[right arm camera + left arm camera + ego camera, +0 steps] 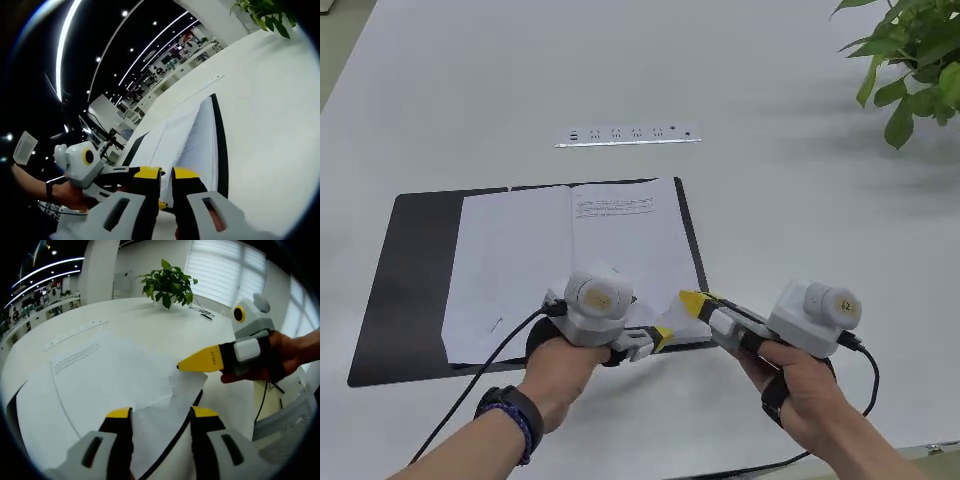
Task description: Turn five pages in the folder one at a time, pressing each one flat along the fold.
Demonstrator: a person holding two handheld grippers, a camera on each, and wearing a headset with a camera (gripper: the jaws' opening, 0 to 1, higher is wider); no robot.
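Observation:
A black folder (410,290) lies open on the white table, with white pages spread across it. The right page (630,250) carries a few lines of print near its top. My right gripper (692,300) is shut on that page's lower right corner (190,385), which is raised a little off the folder. In its own view the right gripper (166,174) shows its jaws almost together. My left gripper (655,340) hovers just left of it over the folder's bottom edge. The left gripper (161,414) is open, the page (115,380) lying beyond its jaws, with nothing held.
A white power strip (627,134) lies on the table beyond the folder. A leafy green plant (910,60) stands at the far right. Black cables trail from both grippers toward the table's near edge (920,452).

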